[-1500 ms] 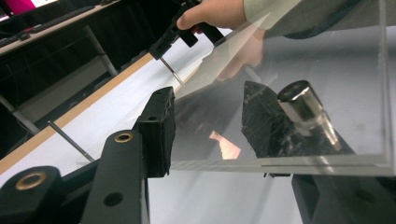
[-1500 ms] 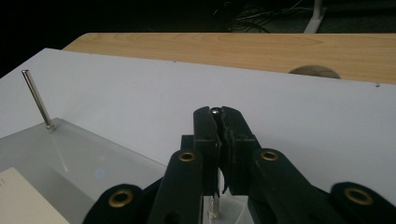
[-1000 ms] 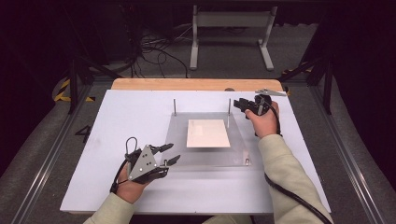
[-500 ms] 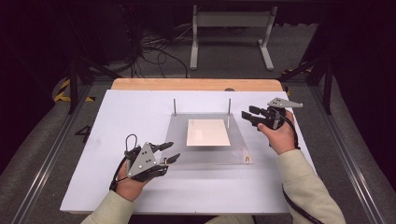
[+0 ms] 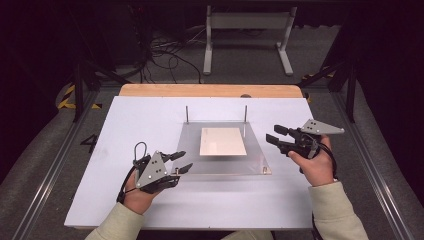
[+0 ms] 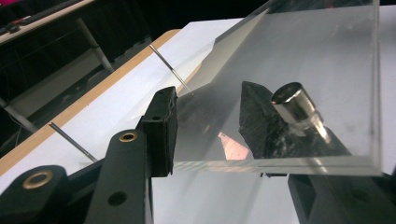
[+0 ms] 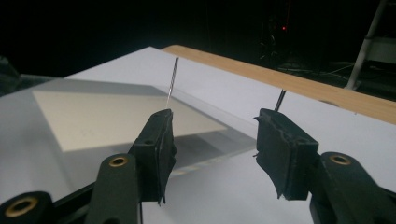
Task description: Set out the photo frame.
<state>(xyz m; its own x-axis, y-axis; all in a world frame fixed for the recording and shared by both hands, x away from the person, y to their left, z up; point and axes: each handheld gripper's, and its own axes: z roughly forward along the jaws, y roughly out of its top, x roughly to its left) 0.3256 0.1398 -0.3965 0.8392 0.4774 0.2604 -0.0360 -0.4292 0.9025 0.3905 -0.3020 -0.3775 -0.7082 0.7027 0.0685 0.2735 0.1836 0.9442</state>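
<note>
Between the fingers of the left gripper (image 5: 183, 162) sits the near left corner of the clear square acrylic plate (image 5: 190, 150), its edge and a small metal cylinder peg (image 6: 294, 105) showing in the left gripper view; the fingers straddle that edge, parted and not pressing. A cream rectangular card (image 5: 223, 141) lies on the plate, ahead of those fingers. The right gripper (image 5: 274, 138) hovers just beside the plate's right edge, holding nothing, its jaws having just been opening. To grip well, I judge both should slide level onto the edges (clear of the thin upright steel pins (image 5: 245, 120)), then close evenly above the white tabletop (image 5: 125, 115).
</note>
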